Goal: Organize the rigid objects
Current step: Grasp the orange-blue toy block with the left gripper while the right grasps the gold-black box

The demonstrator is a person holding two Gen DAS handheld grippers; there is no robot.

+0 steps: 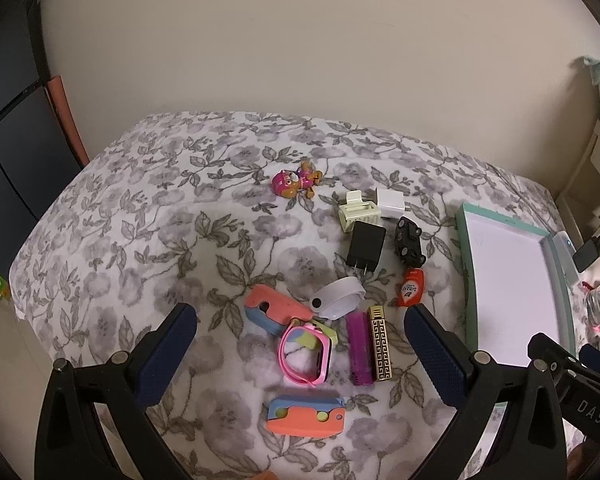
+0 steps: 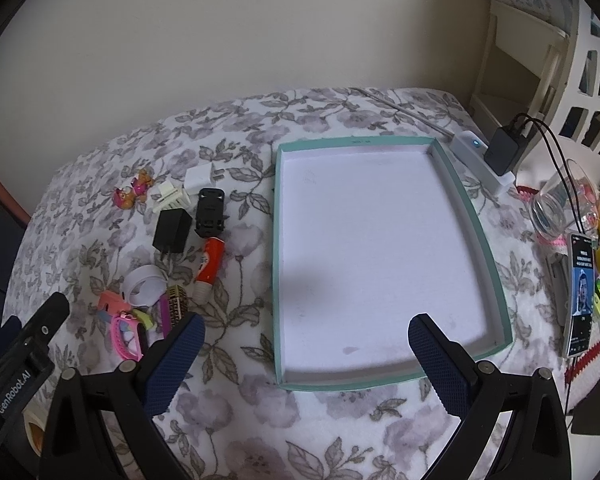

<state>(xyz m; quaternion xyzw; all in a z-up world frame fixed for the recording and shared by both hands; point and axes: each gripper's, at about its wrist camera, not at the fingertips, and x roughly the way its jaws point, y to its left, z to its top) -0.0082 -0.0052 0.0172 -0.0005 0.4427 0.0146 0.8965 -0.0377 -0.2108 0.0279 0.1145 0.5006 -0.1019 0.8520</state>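
Observation:
Small rigid objects lie scattered on a floral cloth. In the left wrist view: a pink toy pup [image 1: 294,181], cream clip [image 1: 358,210], white charger [image 1: 390,203], black charger [image 1: 366,249], black toy car [image 1: 409,242], orange tube [image 1: 411,287], white band [image 1: 338,298], purple stick [image 1: 359,348], gold lighter [image 1: 381,343], pink watch [image 1: 306,354] and two orange-blue cases [image 1: 274,312] [image 1: 306,416]. My left gripper [image 1: 300,344] hovers open above the watch. An empty teal-rimmed tray [image 2: 278,216] lies to the right; my right gripper [image 2: 306,344] is open over its near edge.
Right of the tray sit a white power strip [image 2: 482,160] with a black adapter [image 2: 504,148] and cables, a glass jar [image 2: 556,208], a lit phone [image 2: 580,296] and colourful bits. A wall runs behind the table. A white lattice chair [image 2: 560,64] stands at the far right.

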